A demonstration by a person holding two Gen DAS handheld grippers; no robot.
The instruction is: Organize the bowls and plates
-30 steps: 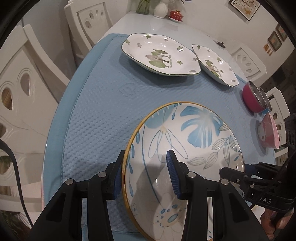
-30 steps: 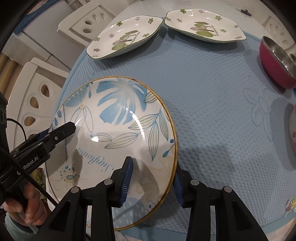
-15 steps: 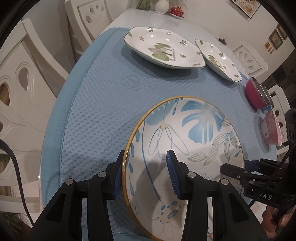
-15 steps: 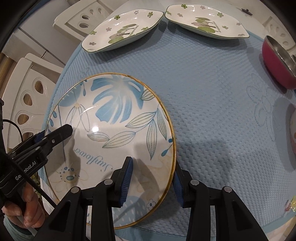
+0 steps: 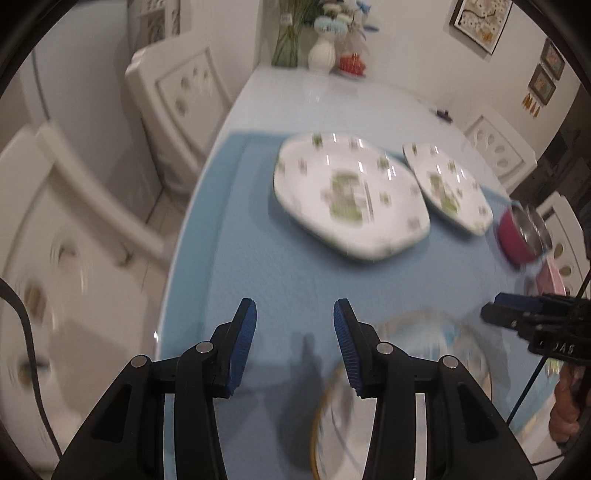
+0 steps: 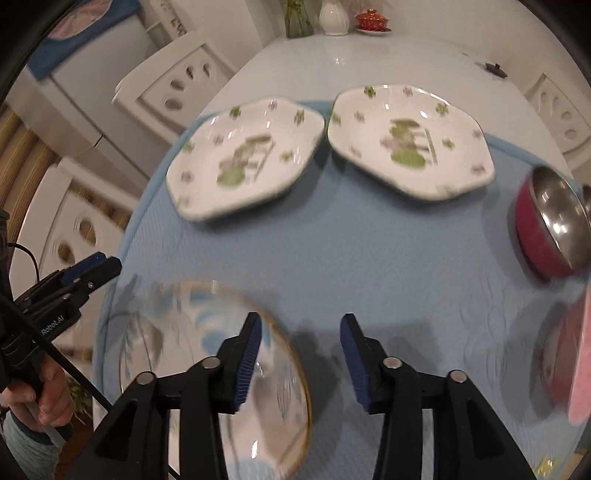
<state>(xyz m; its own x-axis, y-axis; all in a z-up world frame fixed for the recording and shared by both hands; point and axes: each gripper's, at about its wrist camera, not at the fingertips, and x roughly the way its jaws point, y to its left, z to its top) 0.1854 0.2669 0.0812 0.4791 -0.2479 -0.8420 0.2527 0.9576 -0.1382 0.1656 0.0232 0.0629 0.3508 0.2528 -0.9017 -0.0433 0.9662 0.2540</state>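
Note:
The round blue-leaf plate [image 5: 424,369] with a gold rim lies flat on the blue mat near the front edge; it also shows in the right wrist view [image 6: 192,343], blurred. My left gripper [image 5: 293,343] is open and empty above the mat, left of the plate. My right gripper [image 6: 301,360] is open and empty, raised over the plate's right rim. Two white hexagonal plates with green print sit side by side at the far end of the mat [image 5: 351,195] [image 5: 447,188], also in the right wrist view [image 6: 243,158] [image 6: 410,140].
A magenta steel-lined bowl [image 6: 546,229] and a pink bowl [image 6: 580,365] sit at the mat's right side. White chairs [image 5: 177,110] surround the table. A vase and a red pot [image 6: 373,18] stand at the far end.
Both grippers have let go of the blue-leaf plate, opened wider and lifted up and back. The plate now lies on the mat. The views are blurred from motion.

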